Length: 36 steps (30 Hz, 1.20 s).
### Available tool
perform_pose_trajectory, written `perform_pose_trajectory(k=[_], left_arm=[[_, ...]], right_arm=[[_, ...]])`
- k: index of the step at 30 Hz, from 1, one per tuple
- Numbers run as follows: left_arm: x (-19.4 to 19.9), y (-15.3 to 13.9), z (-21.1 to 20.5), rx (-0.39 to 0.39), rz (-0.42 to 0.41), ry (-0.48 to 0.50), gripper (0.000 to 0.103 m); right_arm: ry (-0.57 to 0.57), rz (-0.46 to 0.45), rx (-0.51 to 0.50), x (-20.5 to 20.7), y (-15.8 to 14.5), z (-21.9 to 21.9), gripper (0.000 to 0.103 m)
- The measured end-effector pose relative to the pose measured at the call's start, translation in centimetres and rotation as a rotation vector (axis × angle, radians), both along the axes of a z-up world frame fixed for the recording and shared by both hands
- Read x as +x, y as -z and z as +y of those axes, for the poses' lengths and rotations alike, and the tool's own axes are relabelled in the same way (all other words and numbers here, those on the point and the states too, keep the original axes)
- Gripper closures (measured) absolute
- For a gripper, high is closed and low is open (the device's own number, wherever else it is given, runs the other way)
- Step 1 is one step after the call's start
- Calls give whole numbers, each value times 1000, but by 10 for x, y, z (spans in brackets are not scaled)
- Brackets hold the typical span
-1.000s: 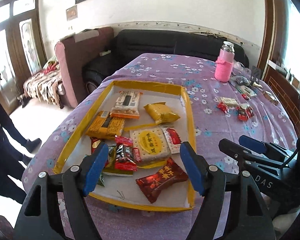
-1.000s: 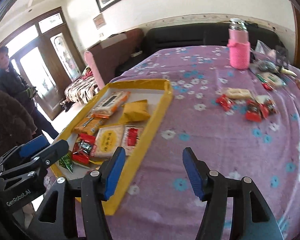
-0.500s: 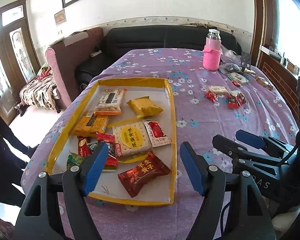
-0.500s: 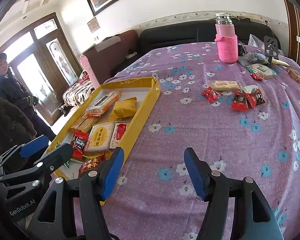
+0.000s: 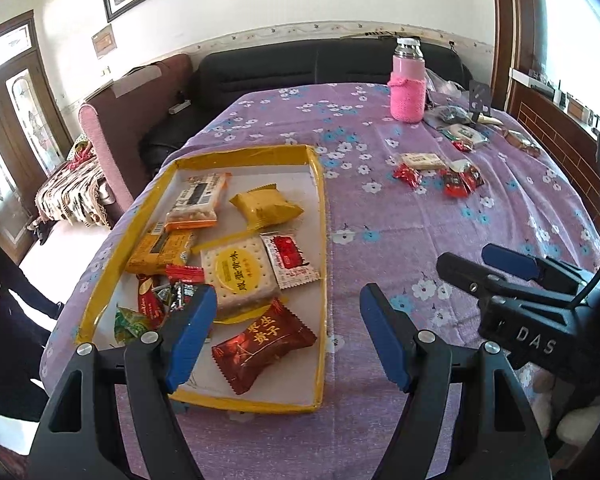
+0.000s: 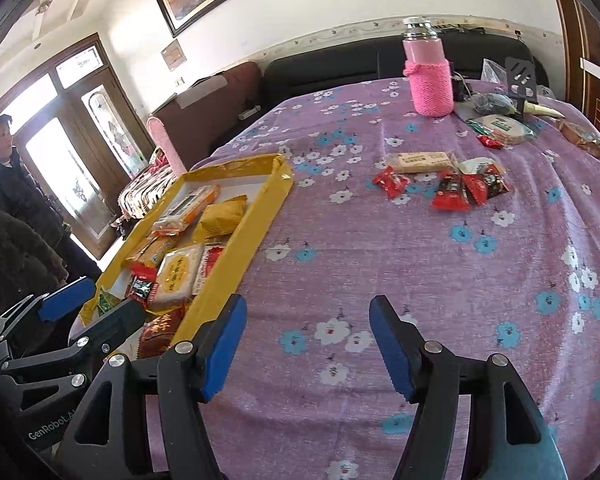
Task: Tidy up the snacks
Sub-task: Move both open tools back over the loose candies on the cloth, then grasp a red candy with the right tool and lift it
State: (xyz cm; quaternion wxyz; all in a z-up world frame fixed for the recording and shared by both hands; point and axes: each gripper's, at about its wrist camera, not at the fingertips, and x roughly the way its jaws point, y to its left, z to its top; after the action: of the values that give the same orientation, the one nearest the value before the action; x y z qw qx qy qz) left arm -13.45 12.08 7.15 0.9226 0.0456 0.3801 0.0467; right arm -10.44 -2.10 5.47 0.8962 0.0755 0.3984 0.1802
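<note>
A yellow-rimmed tray [image 5: 320,208] [image 6: 256,216] on the purple flowered cloth holds several snack packets, among them a dark red packet [image 5: 262,344] at its near end and a round-cracker pack [image 5: 240,272]. Loose snacks lie at the far right: red packets [image 5: 458,184] [image 6: 452,194] and a beige bar [image 5: 420,160] [image 6: 418,161]. My left gripper [image 5: 288,336] is open and empty above the tray's near right corner. My right gripper [image 6: 308,340] is open and empty over bare cloth right of the tray, well short of the loose snacks.
A pink-sleeved bottle [image 5: 407,88] [image 6: 430,76] stands at the far side, with bags and packets [image 6: 500,124] to its right. A black sofa [image 5: 300,64] lies behind the table. A person [image 6: 4,168] stands by the door at left.
Both grippers have pulled back and risen, so more of the table shows. The left one has shifted right, off the tray's middle. Both stay open; no snack has moved.
</note>
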Motion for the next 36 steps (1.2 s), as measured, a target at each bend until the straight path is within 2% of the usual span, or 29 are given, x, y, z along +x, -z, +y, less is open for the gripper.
perform_pose_trajectory(k=[4,8,10,16,20,25,26,27,31,33,36], left_arm=[[3,2,-4,-40,21,39,29],[4,0,-6,-171,26,134,29],[5,1,-8,-207,27,164,29],[11,7,-14,-234,48,194,29],[14,8,-8,-249,50,192,29],[16,9,-1,-252,47,186,29],[17,10,0,-256,48,183,29],[17,11,1,-260,50,182,29],[18,13,1,-271,59,179,29],[18,15,2,-280,69,180,29],[17,15,0,-283,75,183,29]], right_arm=[[21,-1,-29,4,1,-16,37],[79,2,-47,21,-4,-49,37],[141,6,-54,38,-7,-74,37],[267,62,-100,114,-4,-118,37],[319,120,-119,168,10,-124,37],[387,204,-112,208,34,-129,39],[393,224,-106,211,39,-129,48],[396,235,-109,211,42,-127,52],[355,222,-188,199,44,-109,84],[325,227,-191,184,46,-103,91],[293,229,-188,160,45,-99,92]])
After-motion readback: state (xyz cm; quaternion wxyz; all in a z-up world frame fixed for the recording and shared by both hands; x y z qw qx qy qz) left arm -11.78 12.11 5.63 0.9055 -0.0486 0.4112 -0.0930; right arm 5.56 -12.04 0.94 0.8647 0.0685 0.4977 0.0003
